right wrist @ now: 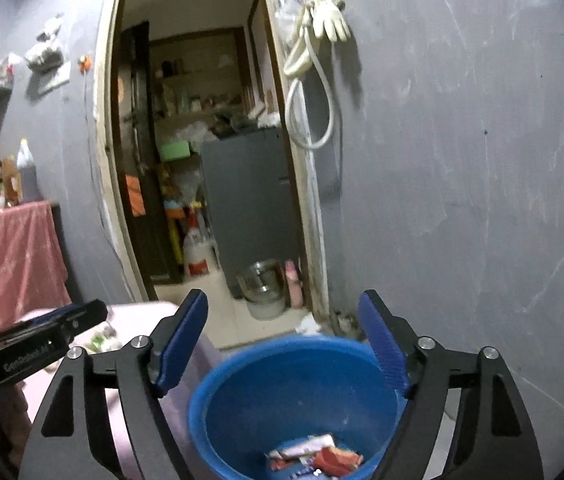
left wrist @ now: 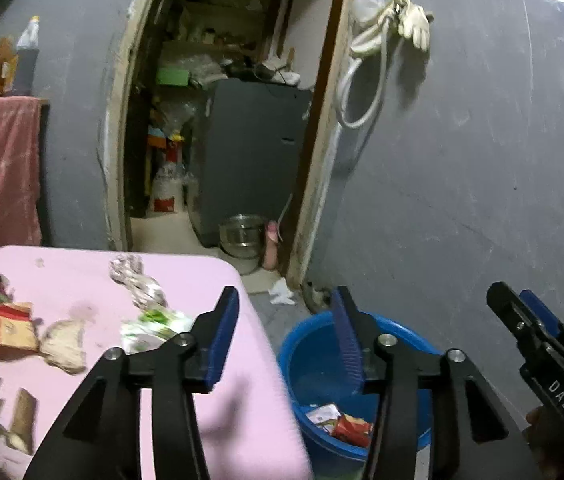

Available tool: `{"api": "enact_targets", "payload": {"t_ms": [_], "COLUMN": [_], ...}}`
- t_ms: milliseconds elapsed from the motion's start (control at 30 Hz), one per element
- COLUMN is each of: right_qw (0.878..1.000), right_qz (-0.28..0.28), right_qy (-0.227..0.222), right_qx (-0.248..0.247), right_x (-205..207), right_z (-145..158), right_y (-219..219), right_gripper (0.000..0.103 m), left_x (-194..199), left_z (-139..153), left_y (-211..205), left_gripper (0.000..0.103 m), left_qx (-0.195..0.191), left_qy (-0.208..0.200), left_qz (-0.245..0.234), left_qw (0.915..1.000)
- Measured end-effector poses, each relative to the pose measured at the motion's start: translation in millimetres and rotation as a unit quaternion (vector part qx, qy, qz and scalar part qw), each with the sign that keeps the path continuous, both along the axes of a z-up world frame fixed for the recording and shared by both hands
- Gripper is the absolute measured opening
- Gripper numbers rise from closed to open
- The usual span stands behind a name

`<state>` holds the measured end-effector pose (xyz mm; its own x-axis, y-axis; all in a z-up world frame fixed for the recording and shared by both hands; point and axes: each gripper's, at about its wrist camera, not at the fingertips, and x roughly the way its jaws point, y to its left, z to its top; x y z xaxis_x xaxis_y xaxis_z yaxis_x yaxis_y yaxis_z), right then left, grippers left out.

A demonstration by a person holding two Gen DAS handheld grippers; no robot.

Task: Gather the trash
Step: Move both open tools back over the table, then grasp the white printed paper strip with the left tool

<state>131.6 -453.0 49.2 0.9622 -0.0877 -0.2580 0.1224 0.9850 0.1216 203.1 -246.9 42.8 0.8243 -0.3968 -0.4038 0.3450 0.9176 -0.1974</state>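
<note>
Hovering with jaws spread wide and empty, the left gripper (left wrist: 286, 332) is straddling the pink counter (left wrist: 94, 284) edge while the right gripper (right wrist: 286, 340), equally open, is hanging over the blue bucket (right wrist: 234, 396). Wrappers (right wrist: 314, 456) are lying inside; more trash (left wrist: 6, 330) is sitting at nine o'clock on the counter.

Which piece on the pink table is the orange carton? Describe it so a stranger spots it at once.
Start at the pink table left of the blue bucket. Look toward its left side, among the scattered scraps. The orange carton lies flat there beside a pale brown paper scrap; it is the only boxy, orange-and-red piece, while its neighbours are flat torn bits or a green-and-white wrapper.
</note>
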Motion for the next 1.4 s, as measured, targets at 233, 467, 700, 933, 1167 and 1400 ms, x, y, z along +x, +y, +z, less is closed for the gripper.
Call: {"api": "enact_targets", "payload": {"t_ms": [233, 467, 700, 933, 1167, 1400], "right_qw": [0.999, 0.997, 0.995, 0.993, 0.988, 0.984], "right_qz": [0.01, 0.037, 0.062, 0.102, 0.141, 0.173], "right_qy": [-0.04, -0.071, -0.076, -0.067, -0.056, -0.028], "right_qx": [0.008, 0.021, 0.005, -0.007, -0.017, -0.027], "right_x": [-3, -3, 4, 16, 27, 44], "right_z": [15, 28, 31, 30, 24, 16], "right_y": [19, 43, 75, 113, 152, 187], "right_gripper": [0.096, 0.103, 0.103, 0.103, 0.103, 0.103], "left_x": [-13, -24, -30, -31, -32, -29], "left_z": [23, 35, 37, 25, 13, -6], "left_y": [39, 83, 119, 167, 216, 254], "left_gripper": [0.071, 0.097, 0.097, 0.097, 0.097, 0.097], "left_qx": [-0.007, -0.02, 0.004, 0.015, 0.03, 0.043], "left_qy": [-0.028, -0.048, -0.062, -0.052, -0.04, -0.017], "left_qz": [0.026, 0.058, 0.092, 0.137, 0.179, 0.201], "left_qw": [0.9992, 0.997, 0.9937, 0.9891, 0.9826, 0.9785]}}
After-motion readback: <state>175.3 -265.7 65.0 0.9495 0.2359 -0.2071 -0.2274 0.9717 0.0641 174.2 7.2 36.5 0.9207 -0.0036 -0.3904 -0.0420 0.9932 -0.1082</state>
